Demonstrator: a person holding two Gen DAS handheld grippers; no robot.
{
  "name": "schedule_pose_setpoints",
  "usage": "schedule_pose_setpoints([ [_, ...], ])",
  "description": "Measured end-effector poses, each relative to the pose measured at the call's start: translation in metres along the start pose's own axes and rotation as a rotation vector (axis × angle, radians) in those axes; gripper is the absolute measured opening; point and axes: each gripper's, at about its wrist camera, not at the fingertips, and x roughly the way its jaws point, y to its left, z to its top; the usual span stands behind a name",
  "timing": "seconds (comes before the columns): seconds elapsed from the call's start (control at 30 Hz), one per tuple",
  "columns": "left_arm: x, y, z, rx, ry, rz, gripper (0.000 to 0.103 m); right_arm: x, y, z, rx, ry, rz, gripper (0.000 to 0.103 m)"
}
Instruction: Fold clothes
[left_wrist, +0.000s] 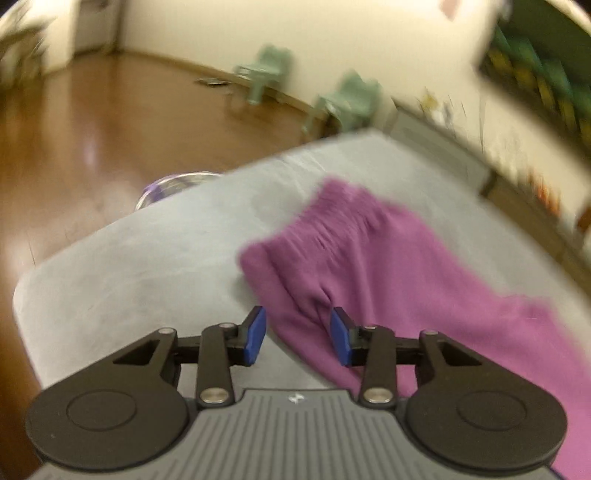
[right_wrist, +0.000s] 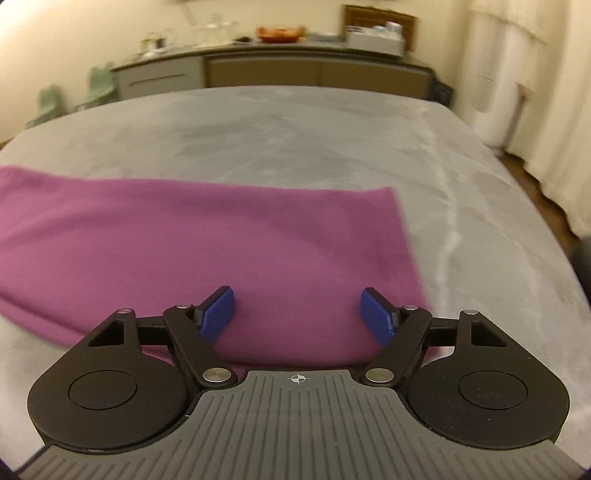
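Left gripper (left_wrist: 297, 334): jaws part open, nothing held, blue pads straddling the near edge of the purple garment (left_wrist: 388, 266). Right gripper (right_wrist: 298, 317): jaws wide open, empty, poised over the garment's (right_wrist: 207, 243) near edge close to its right corner.

Garment lies flat and elongated on the grey tabletop (right_wrist: 295, 140); gathered waistband end (left_wrist: 325, 221) sits toward the left, straight cut end to the right. Looks like it may be doubled lengthwise, can't confirm. Fits either mid-fold or laid out for folding.

Risks:
- Jaws could pinch only the top layer, so layers split on lift.
- Soft grey cover may get caught with the fabric.
- Both views are motion-blurred; a fast approach could miss the edge.
- Uneven lift between the 2 grippers would skew any fold.

Farther back: green chairs (left_wrist: 266, 70), cabinet (right_wrist: 266, 74) with clutter.

Readable writing: none; only a small crosshair mark (right_wrist: 297, 378) on the right gripper body.
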Motion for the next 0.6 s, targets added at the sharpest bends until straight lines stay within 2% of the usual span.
schedule_pose_setpoints([
  [0.07, -0.003, 0.022, 0.003, -0.131, 0.009, -0.041, 0.049, -0.006, -0.002, 0.0, 0.011, -0.015, -0.011, 0.073],
  [0.13, 0.003, 0.038, 0.002, -0.223, 0.035, -0.074, 0.054, -0.013, 0.005, 0.001, 0.009, -0.035, -0.007, 0.077],
  [0.2, 0.006, 0.044, 0.003, -0.259, 0.026, -0.116, 0.063, -0.016, 0.015, 0.003, 0.001, -0.047, 0.001, 0.077],
  [0.3, 0.013, 0.045, 0.005, -0.289, 0.01, -0.156, 0.069, -0.018, 0.033, 0.008, -0.021, -0.059, 0.009, 0.078],
  [0.33, 0.016, 0.042, 0.006, -0.287, 0.006, -0.162, 0.075, -0.019, 0.04, 0.011, -0.026, -0.069, 0.003, 0.078],
  [0.4, 0.023, 0.035, 0.008, -0.274, -0.001, -0.172, 0.077, -0.024, 0.055, 0.017, -0.043, -0.106, -0.014, 0.078],
  [0.43, 0.026, 0.032, 0.008, -0.266, -0.002, -0.182, 0.075, -0.027, 0.063, 0.02, -0.059, -0.131, -0.023, 0.078],
  [0.47, 0.028, 0.03, 0.009, -0.259, 0.0, -0.184, 0.066, -0.032, 0.076, 0.024, -0.085, -0.164, -0.025, 0.078],
  [0.5, 0.031, 0.029, 0.009, -0.252, 0.003, -0.179, 0.046, -0.039, 0.089, 0.027, -0.111, -0.19, -0.015, 0.078],
  [0.53, 0.033, 0.028, 0.009, -0.245, 0.005, -0.175, 0.035, -0.044, 0.106, 0.029, -0.142, -0.209, 0.009, 0.078],
  [0.57, 0.036, 0.027, 0.01, -0.239, 0.008, -0.17, 0.015, -0.047, 0.123, 0.029, -0.169, -0.22, 0.035, 0.078],
  [0.6, 0.038, 0.026, 0.01, -0.232, 0.01, -0.166, 0.009, -0.05, 0.139, 0.029, -0.196, -0.227, 0.06, 0.078],
])
